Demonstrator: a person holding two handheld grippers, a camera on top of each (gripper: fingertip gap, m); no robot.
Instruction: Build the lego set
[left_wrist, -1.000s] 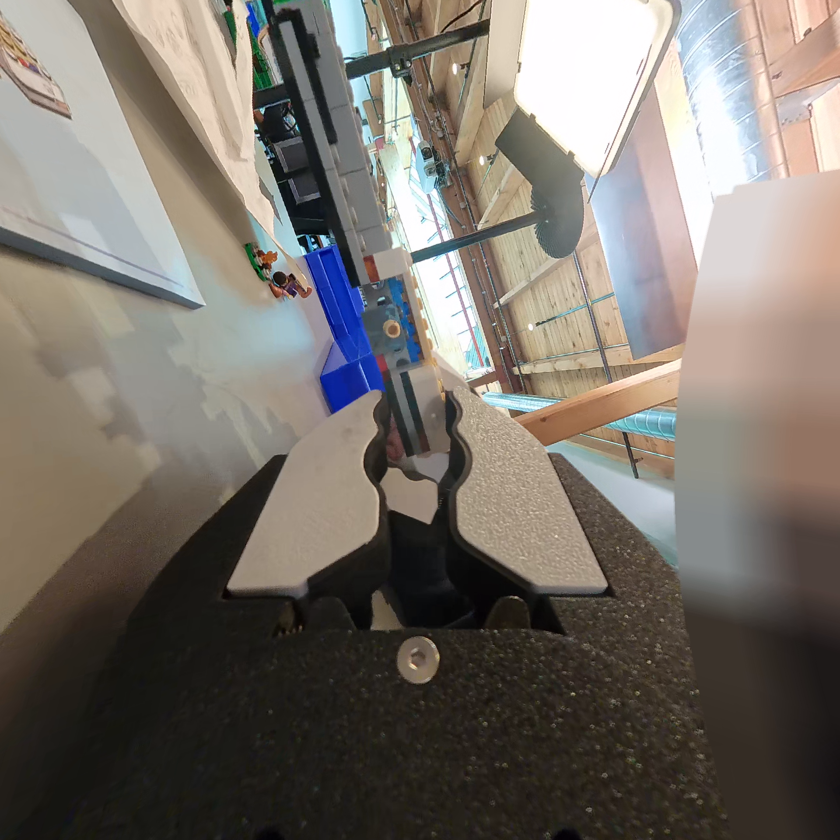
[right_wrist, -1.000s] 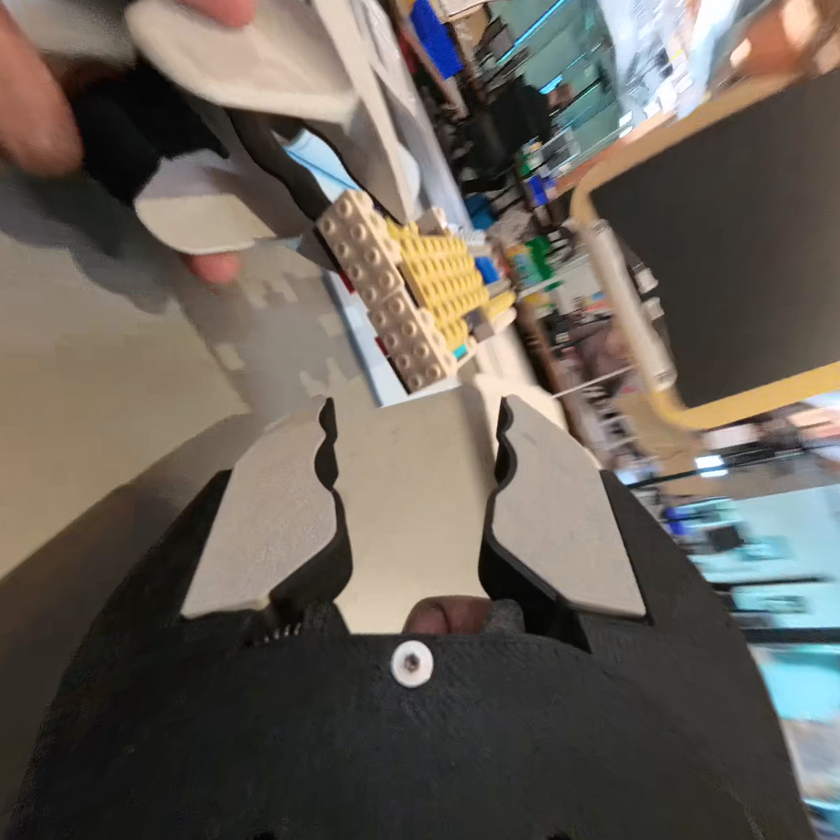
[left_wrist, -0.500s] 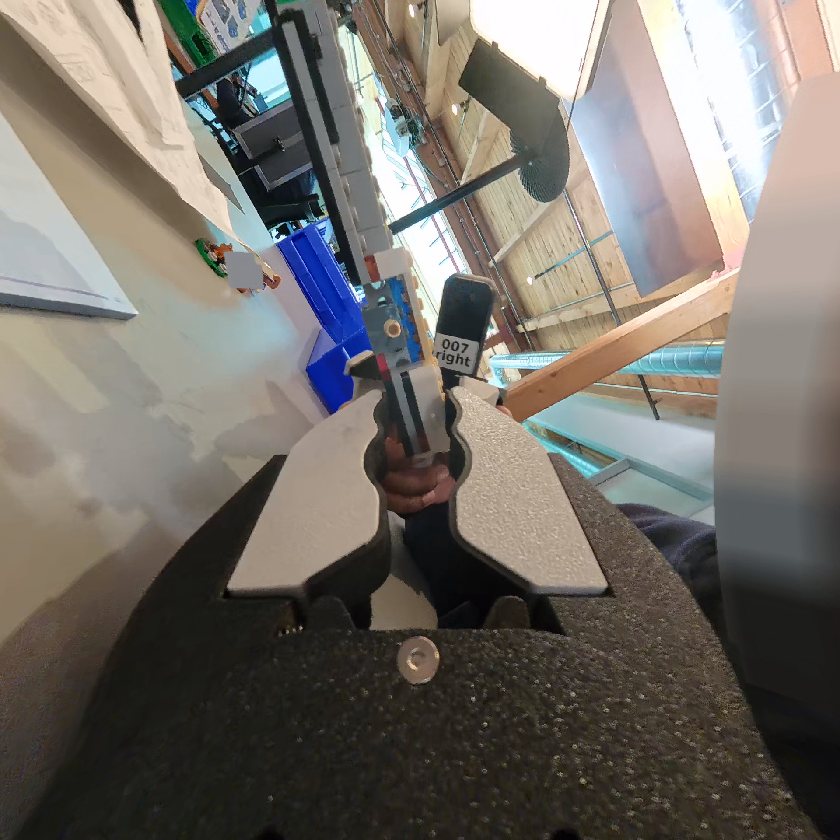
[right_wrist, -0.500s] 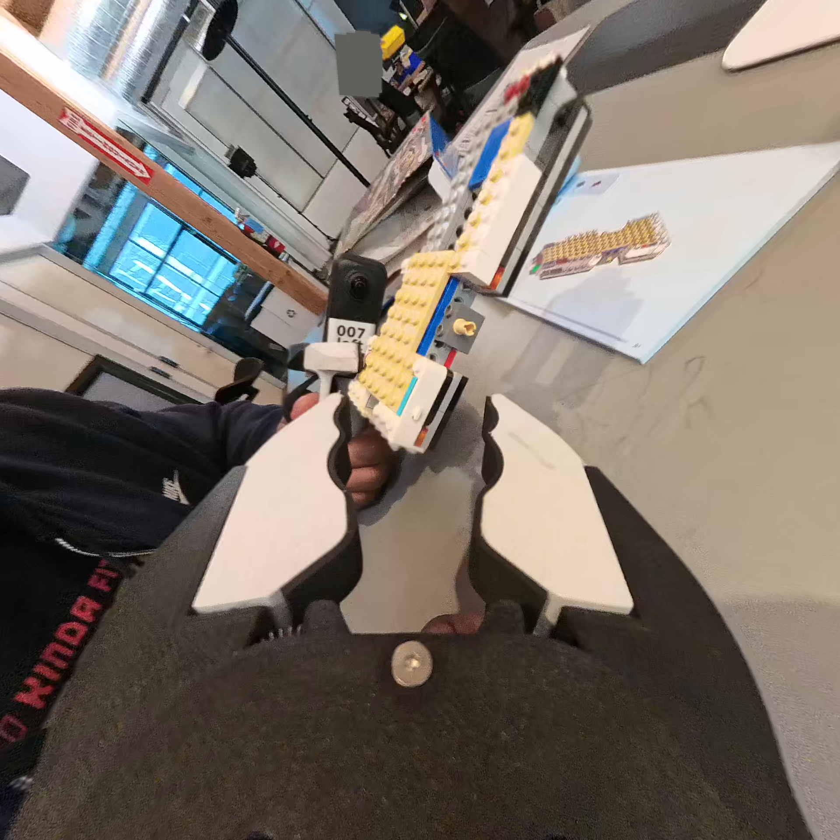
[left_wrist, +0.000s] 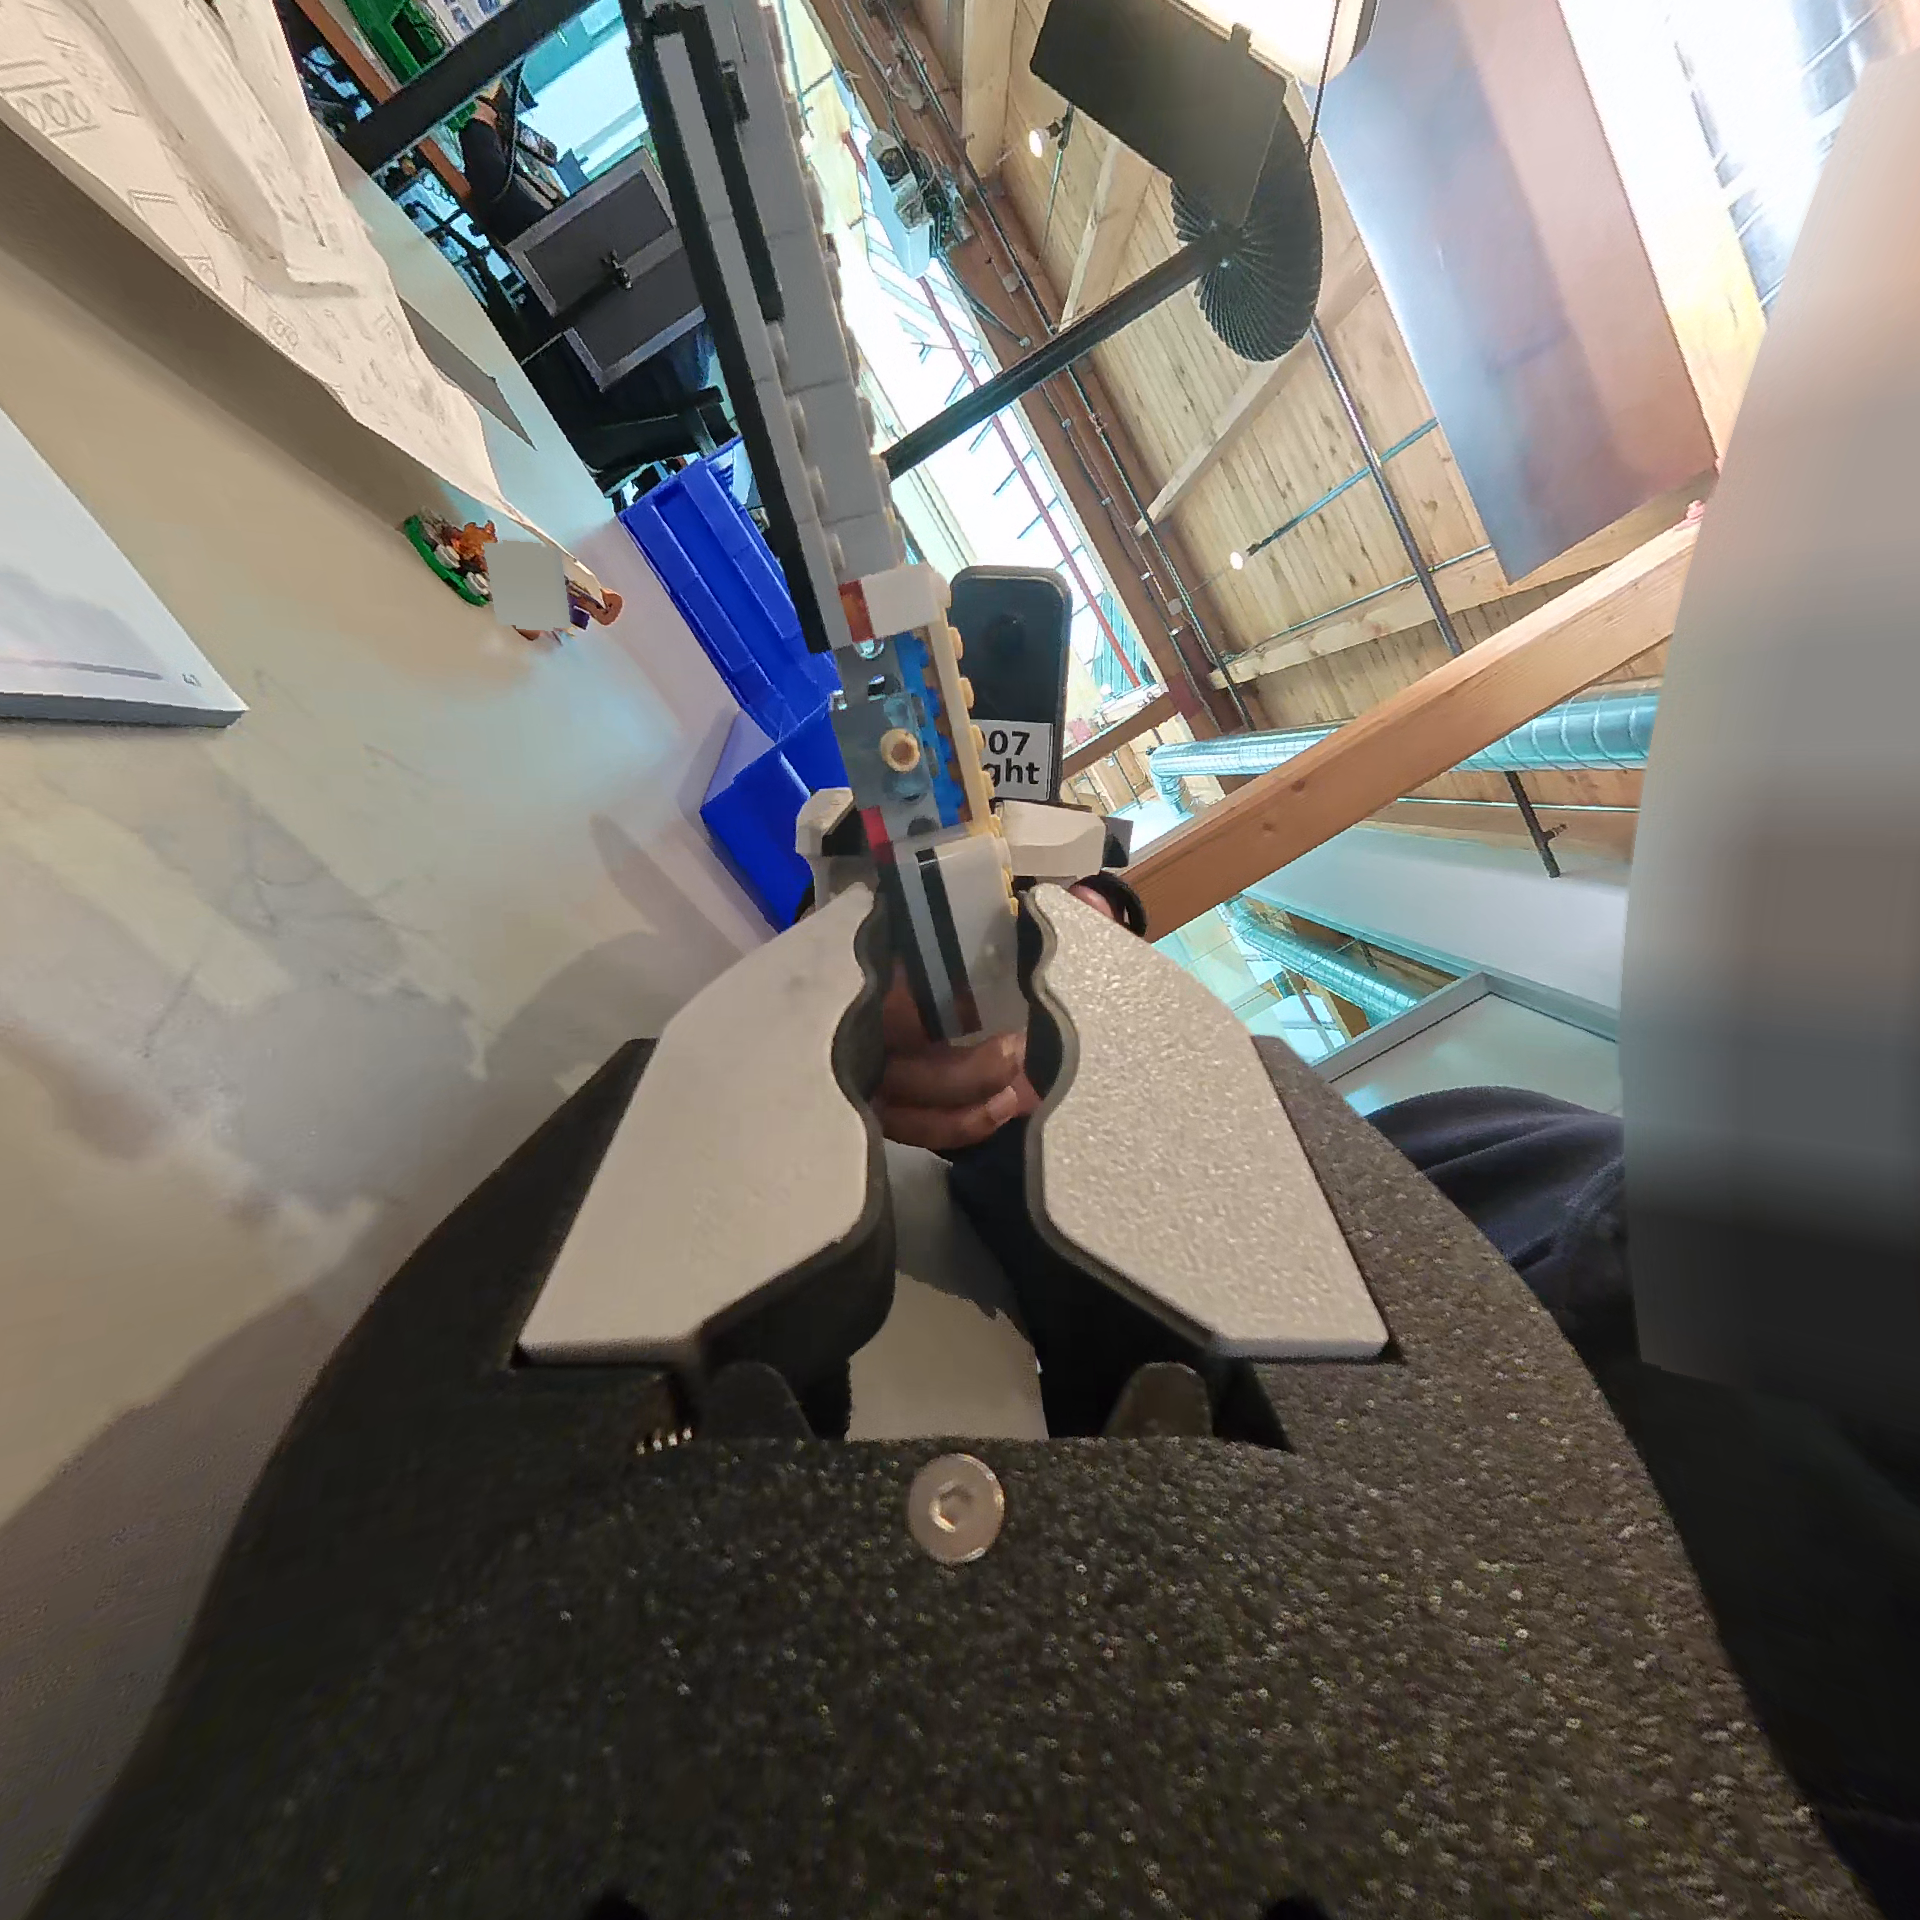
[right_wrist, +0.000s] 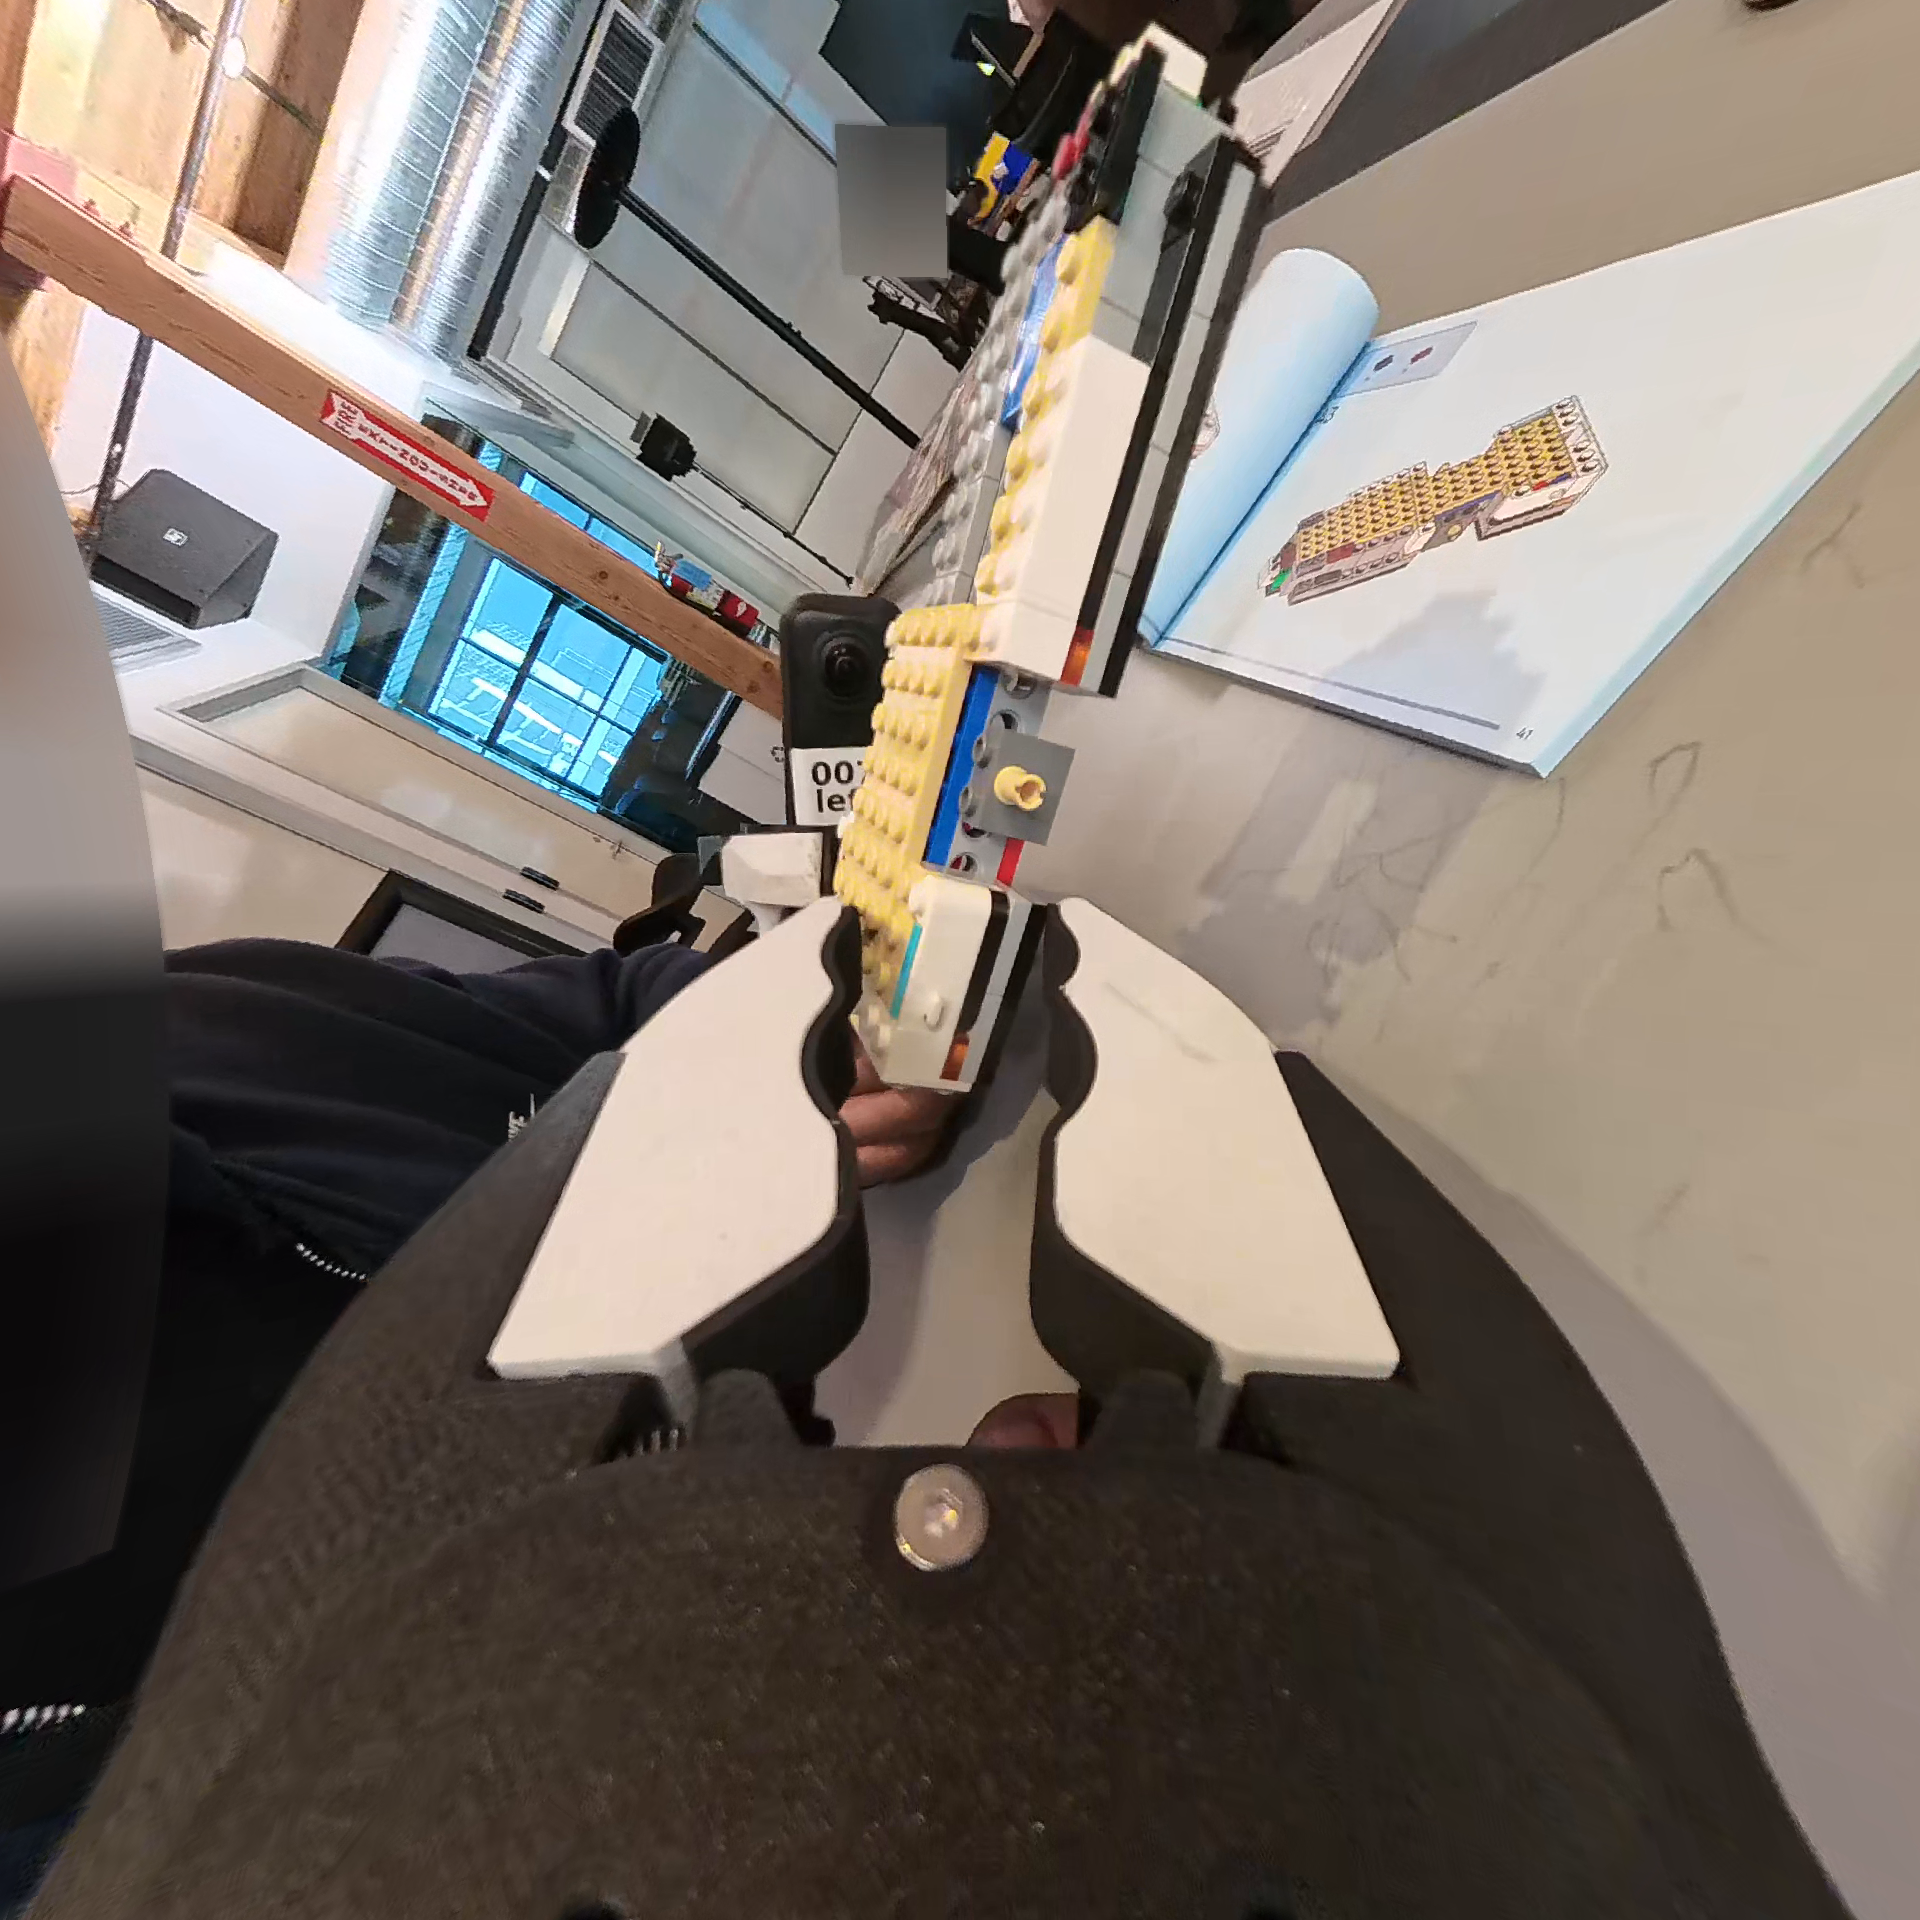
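Observation:
A long brick model (left_wrist: 902, 748), built of grey, black, blue, white and yellow plates, is held in the air between both grippers. My left gripper (left_wrist: 943, 940) is shut on its near end, with both pads pressed on the grey and black layers. In the right wrist view the same model (right_wrist: 1049, 499) shows its yellow studded face. My right gripper (right_wrist: 948, 940) is shut on the same end from the opposite side, with the pads on the yellow plate and the black edge. The right gripper's white fingertips (left_wrist: 1055, 840) flank the model in the left wrist view.
An open instruction booklet (right_wrist: 1558, 540) lies on the pale table (right_wrist: 1558, 1039). Blue bins (left_wrist: 727, 582), small brick figures (left_wrist: 457, 551) and paper sheets (left_wrist: 208, 156) sit farther along the table. A person's dark sleeve (right_wrist: 364, 1091) is close at the left. Only a small space, under 4 cm, lies between the two pairs of fingers.
My right gripper swung round to face the left one, and its jaws closed from wide open onto the model's end. My left gripper kept its hold throughout.

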